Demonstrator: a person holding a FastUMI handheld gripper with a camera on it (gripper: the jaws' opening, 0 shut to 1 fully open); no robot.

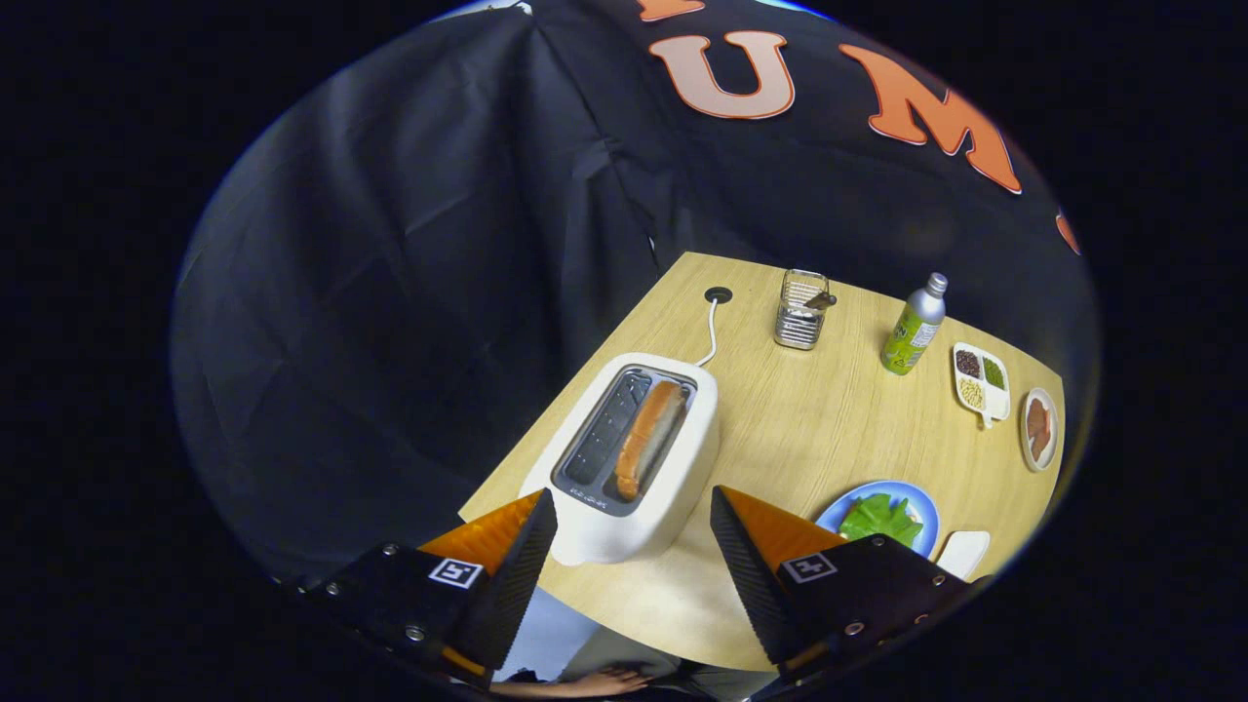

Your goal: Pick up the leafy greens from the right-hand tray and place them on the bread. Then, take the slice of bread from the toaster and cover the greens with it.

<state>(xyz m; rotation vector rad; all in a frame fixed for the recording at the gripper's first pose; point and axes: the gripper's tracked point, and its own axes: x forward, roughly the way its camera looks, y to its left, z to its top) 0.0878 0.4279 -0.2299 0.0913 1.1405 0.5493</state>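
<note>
Hovering high above the table (780,429), the gripper (634,546) stands wide and empty — its fingers framing the toaster (673,487), where the bread slice (648,437) stands upright in one slot, ready for lifting. The leafy greens (880,517) lie on a blue plate (921,499) just beyond the right finger — likely already placed.

Toast slice (647,439) upright in toaster (634,458), greens (880,518) on plate (921,502)

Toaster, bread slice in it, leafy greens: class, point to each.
toaster (673,507): gripper view, white side wall.
bread slice (648,439): gripper view, top crust edge.
leafy greens (880,518): gripper view, middle of the leaves.
</note>
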